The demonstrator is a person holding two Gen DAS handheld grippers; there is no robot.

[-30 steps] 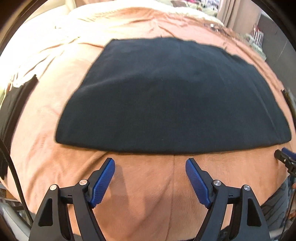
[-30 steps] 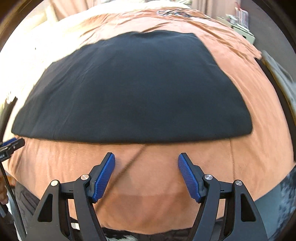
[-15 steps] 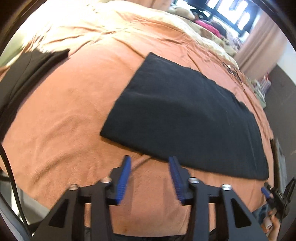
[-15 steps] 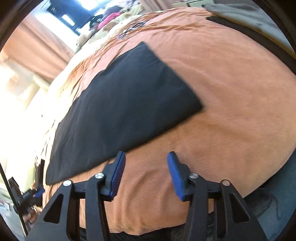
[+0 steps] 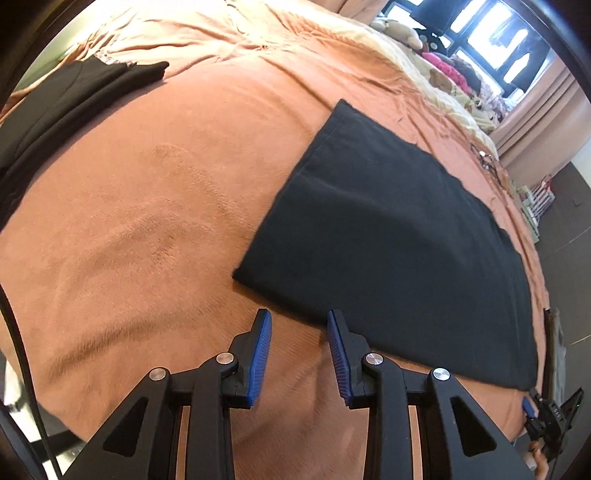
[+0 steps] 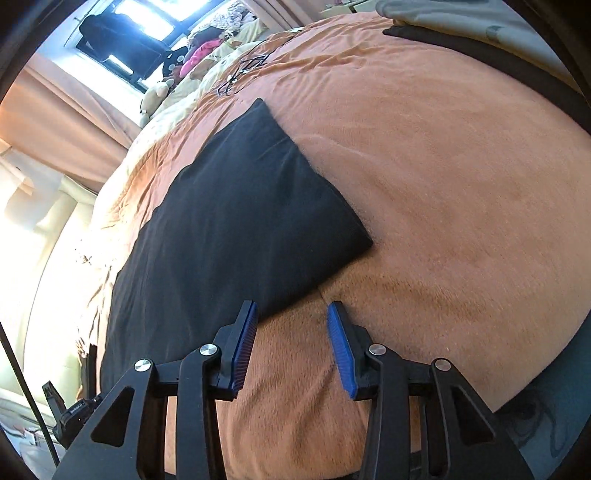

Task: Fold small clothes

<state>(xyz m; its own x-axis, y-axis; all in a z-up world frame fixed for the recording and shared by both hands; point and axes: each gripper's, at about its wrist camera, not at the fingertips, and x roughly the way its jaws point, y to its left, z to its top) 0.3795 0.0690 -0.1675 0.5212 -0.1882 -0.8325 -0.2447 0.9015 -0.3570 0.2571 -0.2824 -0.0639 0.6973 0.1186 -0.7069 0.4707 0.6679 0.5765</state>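
Black cloth (image 5: 399, 236) just beyond hand-held gripper (image 5: 299, 317)

Matt black cloth garment (image 5: 388, 236); fuzzy, seemingly fleece orange blanket (image 5: 147, 221).

An orange-brown plush blanket (image 5: 155, 206) covers the bed and fills most of both views. In the left wrist view, a pale yellow sheet (image 5: 399, 48) runs along the upper edge, with stuffed toys (image 5: 400, 29) and a pink bundle (image 5: 445, 66) beyond it at the upper right, below a bright window (image 5: 491, 33). Peach curtains (image 5: 543, 122) hang at the right edge. In the right wrist view, a thin black cable (image 6: 243, 70) lies tangled near the top centre, and a grey fabric (image 6: 461, 18) sits at the upper right.
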